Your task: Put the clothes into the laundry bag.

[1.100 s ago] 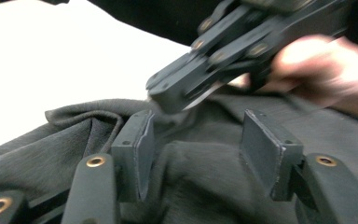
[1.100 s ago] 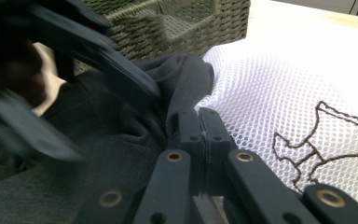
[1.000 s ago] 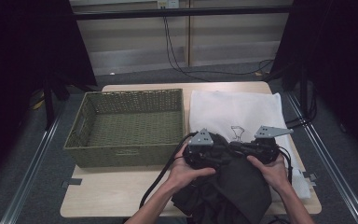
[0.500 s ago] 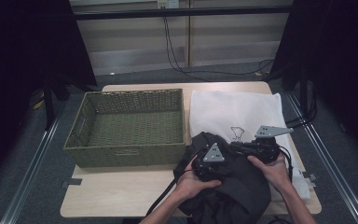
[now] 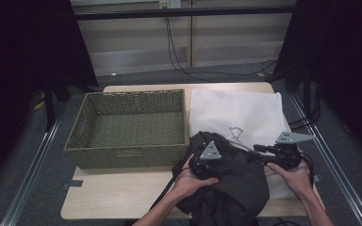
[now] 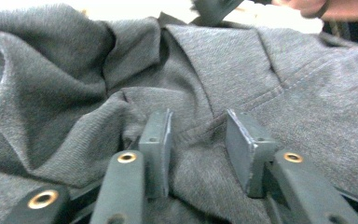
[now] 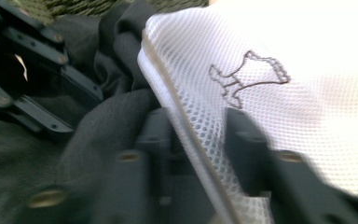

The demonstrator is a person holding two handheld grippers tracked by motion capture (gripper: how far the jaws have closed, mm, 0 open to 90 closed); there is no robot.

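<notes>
A dark grey garment (image 5: pixel 235 193) lies bunched at the table's front right, its upper part at the mouth of a white mesh bag (image 5: pixel 235 108). My left gripper (image 5: pixel 224 165) presses down on the garment (image 6: pixel 261 60). Its jaws have just been closing, and in the left gripper view the left gripper (image 6: pixel 198 135) pinches a thick fold of cloth. My right gripper (image 5: pixel 256 149) points left at the bag's edge. Its jaws have just been opening. In the right gripper view the right gripper (image 7: pixel 198 130) stands astride the edge of the mesh bag (image 7: pixel 284 116) without pressing it, with the garment (image 7: pixel 116 51) beside it.
A green woven basket (image 5: pixel 127 157) stands on the left half of the wooden table (image 5: pixel 118 202), close to the garment. A dog outline is printed on the bag. Cables trail off the table's front. Metal rails flank the table on the floor.
The left gripper has come right and down onto the garment. The right gripper has shifted to the right and its jaws have parted around the bag's edge.
</notes>
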